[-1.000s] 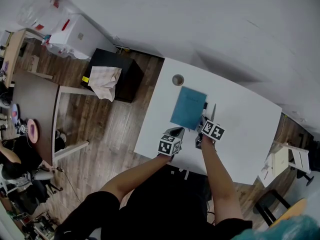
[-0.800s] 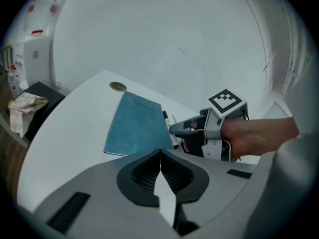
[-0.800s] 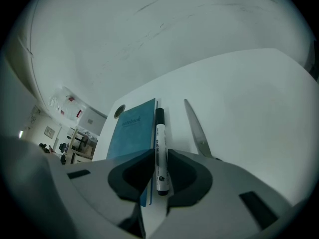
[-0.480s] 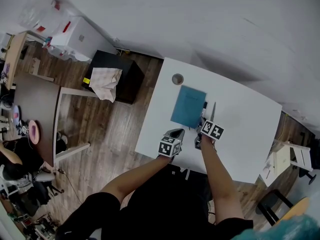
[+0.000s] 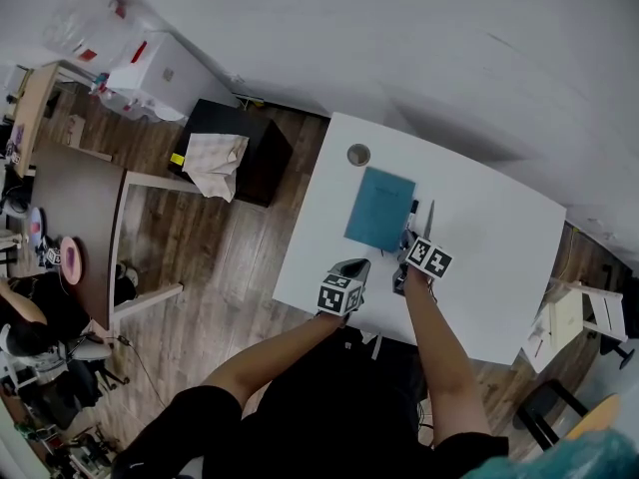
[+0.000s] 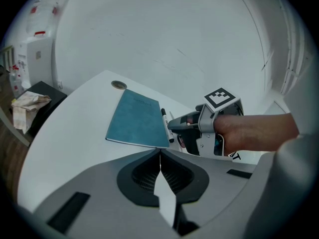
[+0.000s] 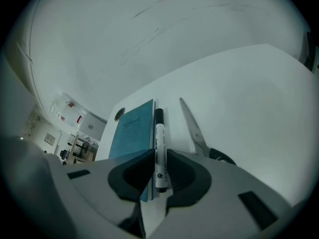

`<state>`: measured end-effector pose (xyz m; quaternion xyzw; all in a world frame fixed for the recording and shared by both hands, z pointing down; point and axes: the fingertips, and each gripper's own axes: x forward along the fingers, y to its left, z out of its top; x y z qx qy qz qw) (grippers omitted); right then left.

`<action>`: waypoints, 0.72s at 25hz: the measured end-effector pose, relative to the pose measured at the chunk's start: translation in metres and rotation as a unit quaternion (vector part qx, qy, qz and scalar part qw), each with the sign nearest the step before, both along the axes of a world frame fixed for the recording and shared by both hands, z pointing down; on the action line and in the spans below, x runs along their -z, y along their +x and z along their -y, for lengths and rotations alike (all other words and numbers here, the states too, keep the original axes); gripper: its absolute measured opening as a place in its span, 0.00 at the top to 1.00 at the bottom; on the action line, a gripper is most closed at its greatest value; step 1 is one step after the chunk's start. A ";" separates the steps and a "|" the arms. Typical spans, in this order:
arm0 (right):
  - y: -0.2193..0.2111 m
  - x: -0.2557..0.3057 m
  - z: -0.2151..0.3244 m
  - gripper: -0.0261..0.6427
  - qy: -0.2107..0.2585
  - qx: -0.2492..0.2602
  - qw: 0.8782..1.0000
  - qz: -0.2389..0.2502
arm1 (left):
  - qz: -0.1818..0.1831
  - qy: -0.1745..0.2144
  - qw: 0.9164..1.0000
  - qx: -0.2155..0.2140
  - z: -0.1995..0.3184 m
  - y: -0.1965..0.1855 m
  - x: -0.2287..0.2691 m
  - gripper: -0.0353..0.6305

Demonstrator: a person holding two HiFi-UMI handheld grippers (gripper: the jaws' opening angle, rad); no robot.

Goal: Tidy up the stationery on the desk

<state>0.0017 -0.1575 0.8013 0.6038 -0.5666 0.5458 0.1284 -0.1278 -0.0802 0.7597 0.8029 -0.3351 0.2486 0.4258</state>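
Note:
A teal notebook (image 5: 379, 209) (image 6: 137, 119) (image 7: 132, 131) lies on the white desk (image 5: 489, 267). Along its right edge lies a white marker with a black cap (image 7: 159, 148) (image 6: 165, 123), and silver scissors (image 7: 194, 128) (image 5: 428, 218) lie just right of that. My right gripper (image 5: 404, 243) (image 7: 159, 156) is down at the marker's near end, its jaws shut on the marker's barrel. My left gripper (image 5: 351, 264) (image 6: 160, 156) hovers shut and empty over the desk's near edge, just short of the notebook's near corner.
A round grommet (image 5: 357, 155) (image 6: 118, 85) sits in the desk beyond the notebook. Left of the desk stands a black cabinet (image 5: 250, 153) with crumpled paper on it, then a wooden table (image 5: 70, 193). A white stool (image 5: 564, 322) stands at the right.

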 end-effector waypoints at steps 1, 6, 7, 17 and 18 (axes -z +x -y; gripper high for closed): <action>0.001 0.002 -0.001 0.84 0.003 -0.003 1.000 0.002 | -0.001 0.001 1.000 0.000 -0.001 -0.001 0.001 0.93; 0.001 0.010 -0.004 0.84 0.013 -0.010 1.000 0.010 | -0.004 0.007 1.000 0.000 -0.004 -0.003 0.005 0.93; 0.001 0.012 -0.006 0.84 0.015 -0.011 1.000 0.010 | -0.005 0.008 1.000 0.000 -0.004 -0.003 0.006 0.93; 0.001 0.060 -0.049 0.84 0.056 0.000 0.998 0.025 | -0.007 0.030 0.999 -0.030 -0.024 0.011 0.021 0.93; 0.000 0.065 -0.060 0.84 0.061 0.009 0.998 0.021 | -0.006 0.033 0.999 -0.030 -0.029 0.012 0.024 0.93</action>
